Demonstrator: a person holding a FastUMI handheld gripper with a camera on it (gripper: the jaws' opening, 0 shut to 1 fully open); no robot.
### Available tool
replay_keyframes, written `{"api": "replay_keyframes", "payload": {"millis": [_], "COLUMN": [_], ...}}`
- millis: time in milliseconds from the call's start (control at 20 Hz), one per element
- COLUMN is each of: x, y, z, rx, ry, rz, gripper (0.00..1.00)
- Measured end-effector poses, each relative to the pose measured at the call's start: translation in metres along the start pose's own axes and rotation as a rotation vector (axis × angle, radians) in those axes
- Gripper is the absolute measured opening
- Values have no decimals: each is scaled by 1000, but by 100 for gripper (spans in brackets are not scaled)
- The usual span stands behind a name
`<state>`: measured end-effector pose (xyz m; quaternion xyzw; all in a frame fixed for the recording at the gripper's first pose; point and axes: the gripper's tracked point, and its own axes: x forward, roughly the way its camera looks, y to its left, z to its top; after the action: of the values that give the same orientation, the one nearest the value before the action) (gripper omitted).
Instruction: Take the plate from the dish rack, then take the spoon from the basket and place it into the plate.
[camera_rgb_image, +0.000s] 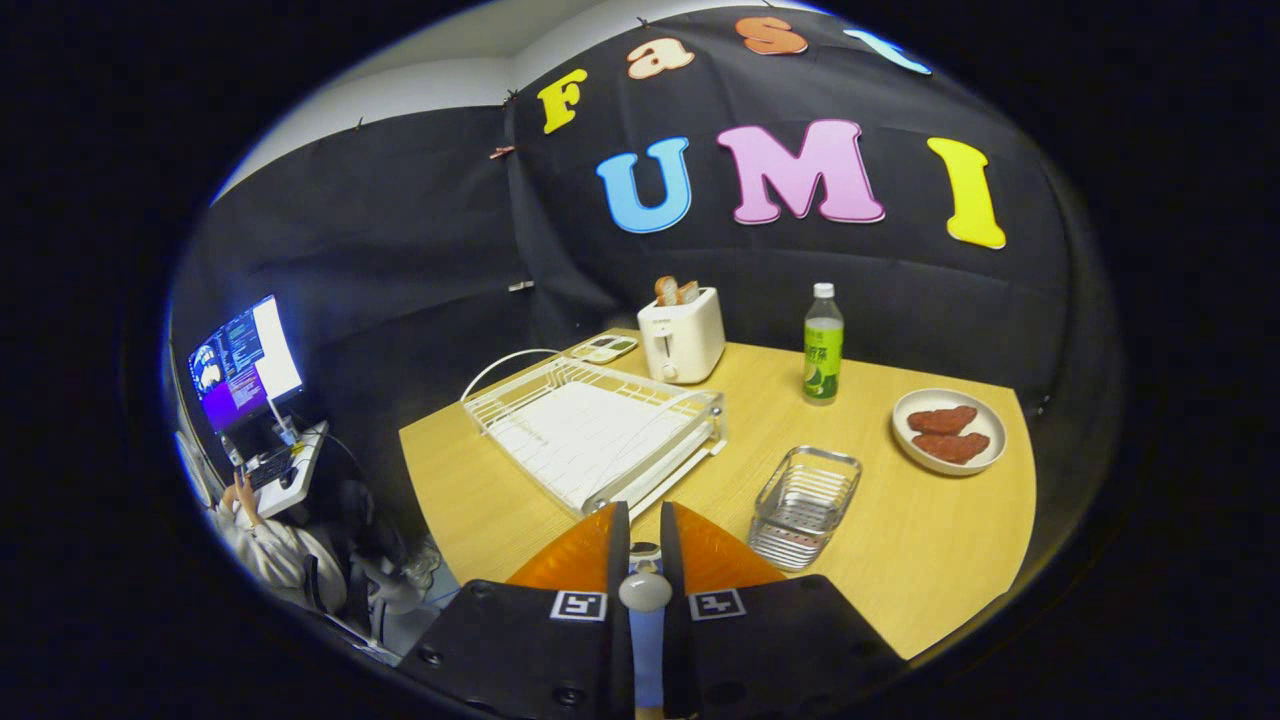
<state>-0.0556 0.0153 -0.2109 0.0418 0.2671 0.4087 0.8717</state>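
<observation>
The gripper (645, 520) sat at the bottom centre of the frame with its two fingers drawn almost together, leaving only a slim gap. A slender utensil with a pale rounded end and a light blue handle, apparently the spoon (645, 592), was clamped in that gap, with a finger pressing on each side.

Just beyond the fingertips, at the centre of the frame, the white wire dish rack (590, 425) stood on the light wooden table (930, 560), and its slots held nothing. To the right of the fingers, in the lower middle, the small metal mesh basket (805, 505) stood upright and empty.

Further right, a round white plate (950, 432) carried two reddish-brown pieces of food (948, 434) and lay well apart from the basket. Above the basket, the clear plastic bottle of green drink with a white cap (823, 345) stood upright near the table's far edge. Left of the bottle, a white toaster (682, 335) had slices of bread poking from its top. A small flat pale device (605, 347) lay just beside the toaster on its left.

At the lower left of the frame, a person (270, 545) in a light top sat at a separate desk with a lit monitor (243, 362) and a keyboard (270, 465).
</observation>
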Motion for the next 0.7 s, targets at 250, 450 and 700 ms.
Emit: {"api": "replay_keyframes", "payload": {"millis": [250, 450, 700], "x": [19, 28, 22], "y": [7, 5, 0], "z": [-37, -51, -60], "rx": [-69, -39, -33], "ry": [75, 101, 136], "rz": [32, 25, 18], "gripper": [15, 16, 18]}}
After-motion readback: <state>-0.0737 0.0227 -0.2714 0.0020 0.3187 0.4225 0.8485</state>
